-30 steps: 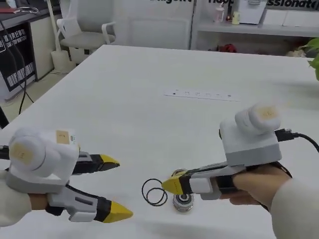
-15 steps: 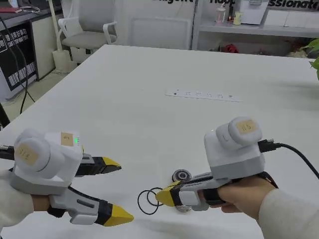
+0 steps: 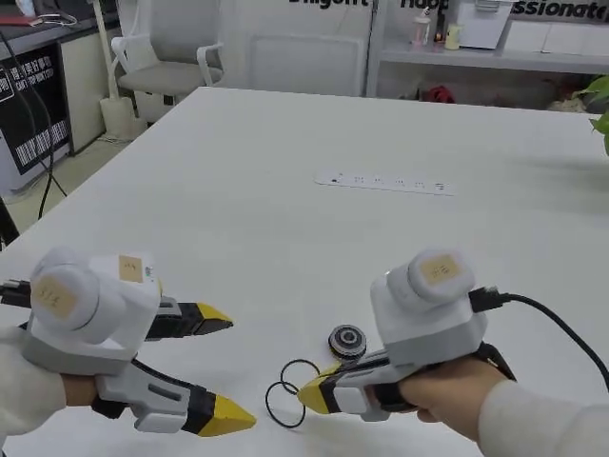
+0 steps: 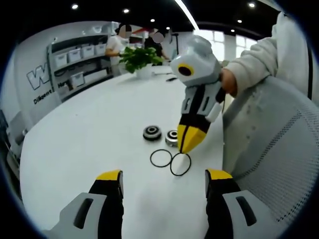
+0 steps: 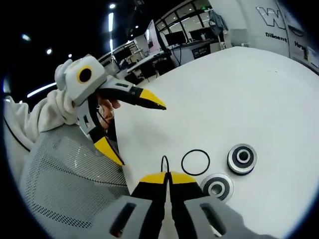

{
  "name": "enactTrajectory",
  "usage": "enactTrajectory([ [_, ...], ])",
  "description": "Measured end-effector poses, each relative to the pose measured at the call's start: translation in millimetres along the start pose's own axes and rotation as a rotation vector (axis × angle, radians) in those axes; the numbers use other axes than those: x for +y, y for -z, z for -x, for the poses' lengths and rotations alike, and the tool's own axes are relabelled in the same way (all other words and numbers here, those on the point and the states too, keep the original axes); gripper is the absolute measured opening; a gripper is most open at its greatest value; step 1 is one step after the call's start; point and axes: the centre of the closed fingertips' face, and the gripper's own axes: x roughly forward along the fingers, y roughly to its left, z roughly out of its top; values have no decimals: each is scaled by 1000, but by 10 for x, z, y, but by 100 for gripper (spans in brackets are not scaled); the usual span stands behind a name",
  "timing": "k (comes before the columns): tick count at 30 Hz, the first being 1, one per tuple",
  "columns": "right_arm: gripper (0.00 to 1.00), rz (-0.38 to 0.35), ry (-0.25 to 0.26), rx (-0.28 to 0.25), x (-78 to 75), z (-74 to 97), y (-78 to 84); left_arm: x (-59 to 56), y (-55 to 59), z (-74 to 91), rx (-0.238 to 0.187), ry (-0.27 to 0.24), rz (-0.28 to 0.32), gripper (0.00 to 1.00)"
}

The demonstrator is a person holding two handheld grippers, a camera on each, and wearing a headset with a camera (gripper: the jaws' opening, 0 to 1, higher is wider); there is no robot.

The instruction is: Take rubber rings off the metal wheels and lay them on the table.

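Right fingers: the right gripper (image 5: 167, 175) has its yellow tips pressed together on the near edge of a thin black rubber ring (image 5: 164, 163). I judge I am lowering it to lay it down.
Left fingers: the left gripper (image 4: 164, 175) is spread wide with nothing between its tips, waiting well to the side of the work.
Held ring: it hangs forward from the right tips, low over the counter (image 3: 285, 190). I cannot tell whether its far edge touches.
Second ring (image 5: 182, 162): it lies flat just beyond the right tips, beside the held one, so the two end up together.
Metal wheels: one wheel (image 5: 242, 158) sits past the flat ring and the other wheel (image 5: 218, 186) is just beside the right fingers. Both lie flat and look bare of rings.
Materials: the rings are slim, limp black loops. The wheels are round, dark-rimmed and shiny at the hub. The counter is smooth, matte white.
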Motion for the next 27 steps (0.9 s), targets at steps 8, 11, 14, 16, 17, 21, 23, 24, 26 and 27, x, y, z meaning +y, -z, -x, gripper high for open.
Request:
enactTrajectory([
  [8, 0, 29, 34, 31, -71, -27, 86, -11, -3, -3, -2, 5, 4, 68],
  [11, 0, 35, 36, 37, -74, -37, 100, -9, -1, -1, -2, 5, 6, 67],
  [14, 0, 53, 45, 48, -87, -46, 121, -10, 2, 0, 0, 5, 6, 67],
  [16, 0, 66, 57, 58, -111, -46, 138, -13, 3, 1, -1, 6, 6, 67],
  [17, 0, 71, 59, 61, -118, -45, 142, -13, 4, 2, 0, 6, 5, 67],
  [21, 2, 72, 67, 58, -140, -36, 136, -9, 4, 3, -1, 5, 6, 67],
  [23, 3, 75, 73, 58, -156, -31, 133, -9, 4, 2, -1, 5, 6, 67],
  [24, 3, 77, 74, 54, -164, -29, 126, -10, 5, 2, 0, 6, 5, 67],
  [26, 3, 72, 75, 50, -164, -21, 119, -11, 7, 1, 1, 6, 4, 67],
  [27, 3, 72, 76, 47, -163, -18, 113, -11, 7, 1, 1, 6, 4, 67],
])
